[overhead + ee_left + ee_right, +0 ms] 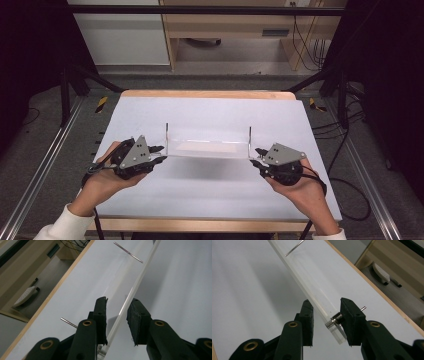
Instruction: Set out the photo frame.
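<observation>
Acrylic, clear and thin, formed the plate (pixel 207 146) held over the middle of the white table (pixel 210 195), with a slim metal pin (pixel 167 133) upright at each end. The left gripper (pixel 159 154) pinched its left edge; the right gripper (pixel 260 157) clamped the right end beside a pin's collar (both jaw pairs stood narrow). Lifting well probably meant raising both ends evenly, keeping the plate level.
</observation>
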{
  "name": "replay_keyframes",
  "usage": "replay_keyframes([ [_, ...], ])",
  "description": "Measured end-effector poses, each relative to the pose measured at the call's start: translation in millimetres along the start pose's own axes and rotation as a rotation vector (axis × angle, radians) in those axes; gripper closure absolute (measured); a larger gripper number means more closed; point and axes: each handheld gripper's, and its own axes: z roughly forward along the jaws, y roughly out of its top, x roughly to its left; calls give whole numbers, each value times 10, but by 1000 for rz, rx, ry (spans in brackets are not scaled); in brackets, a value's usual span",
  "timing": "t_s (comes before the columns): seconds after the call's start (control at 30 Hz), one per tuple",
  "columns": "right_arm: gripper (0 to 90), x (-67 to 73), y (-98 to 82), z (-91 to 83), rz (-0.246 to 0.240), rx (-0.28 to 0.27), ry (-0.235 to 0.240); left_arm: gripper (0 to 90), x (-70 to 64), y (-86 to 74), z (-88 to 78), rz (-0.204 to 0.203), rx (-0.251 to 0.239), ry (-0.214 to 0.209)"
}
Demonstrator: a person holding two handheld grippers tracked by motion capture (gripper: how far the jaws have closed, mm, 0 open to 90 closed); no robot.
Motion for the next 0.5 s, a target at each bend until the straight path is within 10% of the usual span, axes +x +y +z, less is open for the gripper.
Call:
replay_keyframes([
  [0.5, 600, -284, 155, 59, 70, -60, 8, 622, 330, 124, 48, -90, -69, -2],
])
